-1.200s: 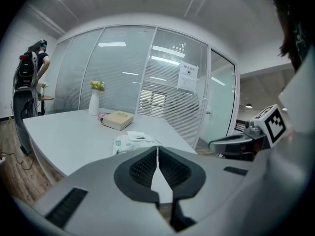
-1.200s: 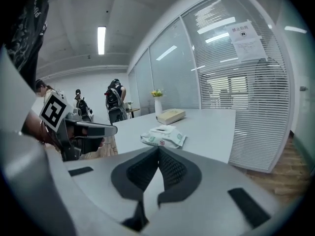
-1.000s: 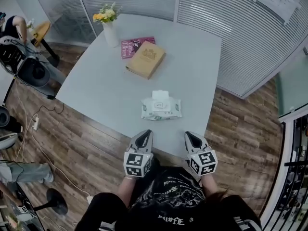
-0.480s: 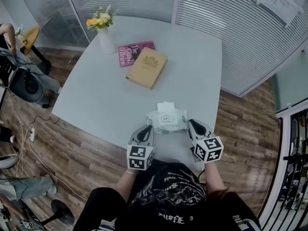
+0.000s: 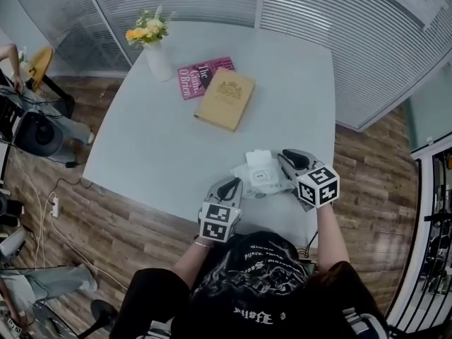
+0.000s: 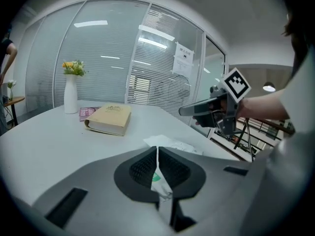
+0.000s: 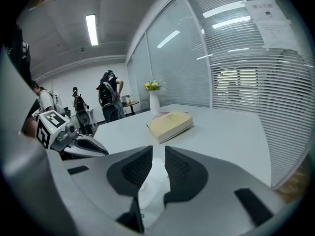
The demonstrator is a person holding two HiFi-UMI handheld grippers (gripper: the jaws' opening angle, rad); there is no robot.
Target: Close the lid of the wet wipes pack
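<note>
The white wet wipes pack (image 5: 267, 180) lies near the table's front edge, its lid (image 5: 258, 158) flipped up toward the far side. My left gripper (image 5: 230, 185) is shut, with its tips at the pack's near left corner. The pack (image 6: 173, 144) shows just past those jaws; I cannot tell whether they touch it. My right gripper (image 5: 287, 158) hovers over the pack's right end. Its jaws are opening, and the white pack (image 7: 153, 187) shows through the gap below them, not pressed by the pads.
A tan book (image 5: 224, 103) lies on a pink magazine (image 5: 196, 73) further back on the grey table (image 5: 155, 140). A white vase of flowers (image 5: 158, 58) stands at the far left corner. Glass walls with blinds surround the table; people stand beyond the far left.
Both grippers moved forward from the table's front edge to the pack, left to its near left corner, right to its right end. The right jaws, shut earlier, have parted.
</note>
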